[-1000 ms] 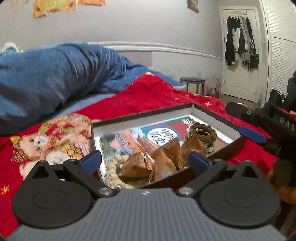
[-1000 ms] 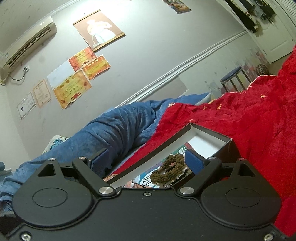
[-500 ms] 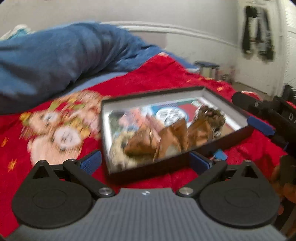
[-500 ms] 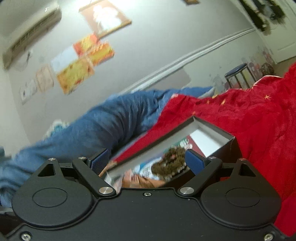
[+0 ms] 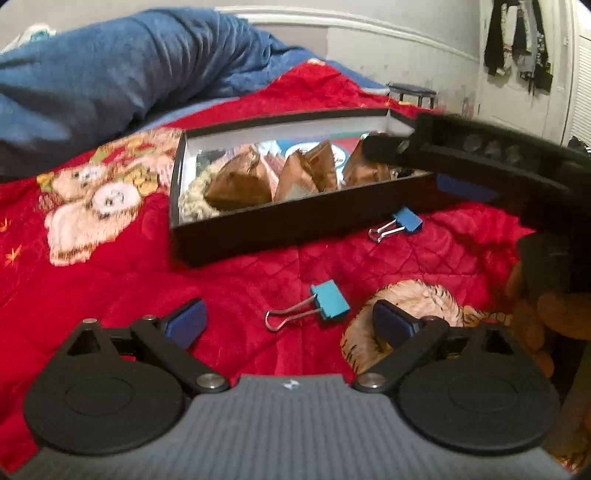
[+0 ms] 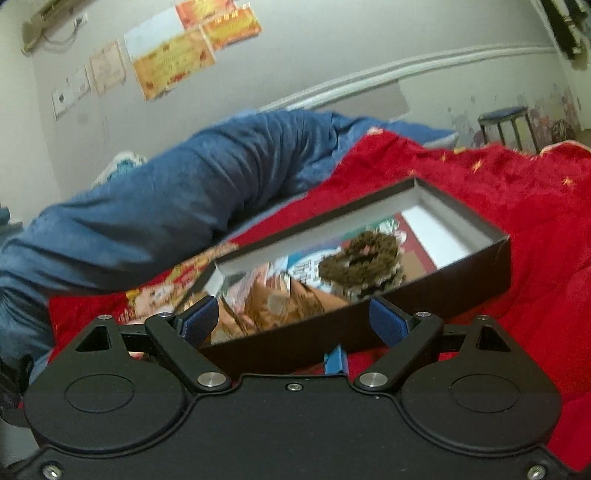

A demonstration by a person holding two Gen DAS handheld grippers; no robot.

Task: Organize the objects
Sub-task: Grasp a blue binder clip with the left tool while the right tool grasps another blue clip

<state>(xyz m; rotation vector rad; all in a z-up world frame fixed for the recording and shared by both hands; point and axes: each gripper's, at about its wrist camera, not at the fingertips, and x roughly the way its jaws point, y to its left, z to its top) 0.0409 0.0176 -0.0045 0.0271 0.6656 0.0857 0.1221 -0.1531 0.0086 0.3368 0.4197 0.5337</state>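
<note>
Both your tongs are spread and empty, the left gripper (image 5: 288,325) lined up on the blue binder clip (image 5: 328,299) in front of the black box (image 5: 295,225), presumably its destination, while the right gripper (image 6: 291,317) waits at the box's near wall.

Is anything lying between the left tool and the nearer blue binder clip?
Nothing visible. The left tool is open, and the nearer binder clip lies on bare red blanket just ahead.

A home bedroom: a bed with a red quilted bedspread (image 5: 92,280) and a rumpled blue blanket (image 6: 177,206), clothes (image 5: 517,40) hanging on a white door, certificates (image 6: 173,62) pinned to the wall beneath an air conditioner (image 6: 55,22), a small stool (image 6: 506,118) by the wall.
</note>
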